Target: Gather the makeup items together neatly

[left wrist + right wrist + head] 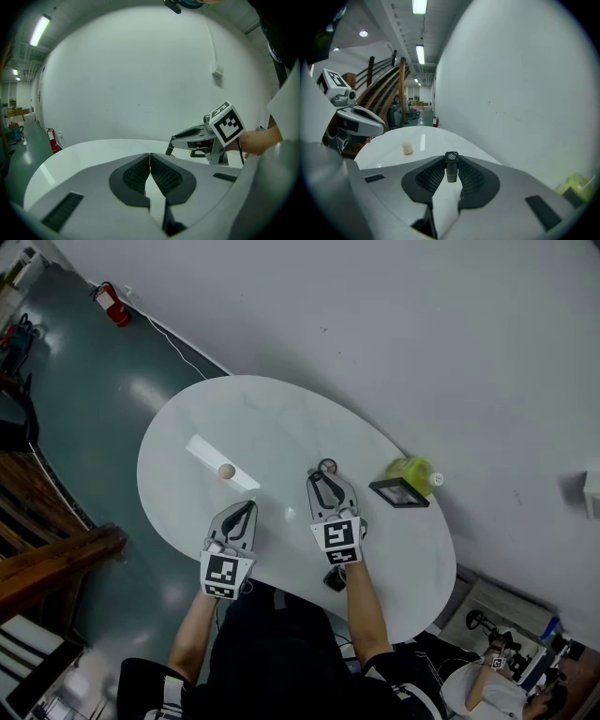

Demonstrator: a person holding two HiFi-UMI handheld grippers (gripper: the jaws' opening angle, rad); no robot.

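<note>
My right gripper (451,160) pinches a small dark tube (451,171) upright between its nearly closed fingers (430,177), a cream pot (408,148) on the table (393,154) beyond and left of them, while my left gripper (150,159) is closed, empty.

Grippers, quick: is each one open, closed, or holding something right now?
Left gripper: closed, jaws together, nothing between them.
Right gripper: closed on a small dark makeup tube.
</note>
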